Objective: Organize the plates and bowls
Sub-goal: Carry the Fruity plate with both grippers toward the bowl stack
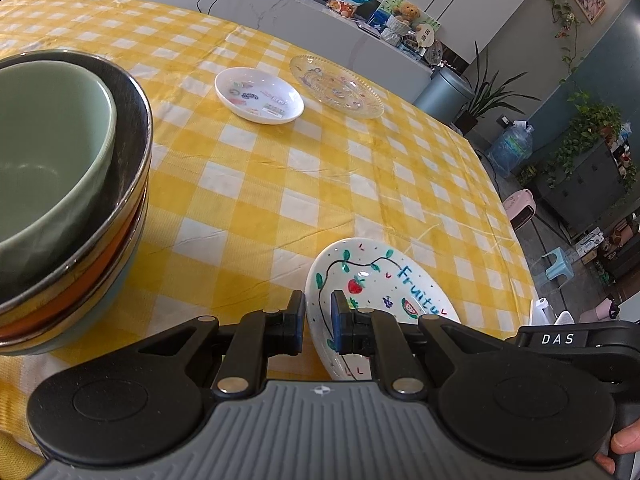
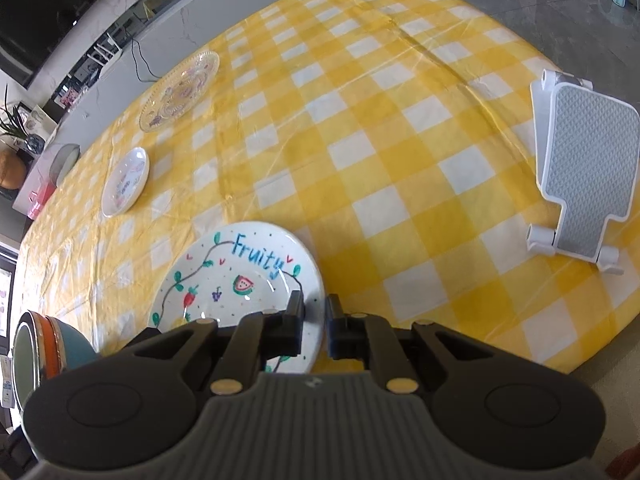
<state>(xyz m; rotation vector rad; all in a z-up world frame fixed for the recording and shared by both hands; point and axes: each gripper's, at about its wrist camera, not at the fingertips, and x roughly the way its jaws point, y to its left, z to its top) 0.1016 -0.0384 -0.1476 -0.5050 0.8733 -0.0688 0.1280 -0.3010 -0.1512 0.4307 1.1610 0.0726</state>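
A white plate painted with fruit and the word "Fruity" is held by both grippers over the yellow checked tablecloth. My left gripper is shut on the plate's near rim, one finger inside and one outside. In the right wrist view the same plate has my right gripper shut on its right rim. A stack of bowls, green on top of dark, orange and blue ones, stands just left of the plate. A small white dish and a clear glass plate lie farther back.
The table is covered in yellow and white checks and drops off at the right and near edges. A white and grey phone stand sits at the right. The bowl stack is at the lower left, with the small dish and glass plate beyond.
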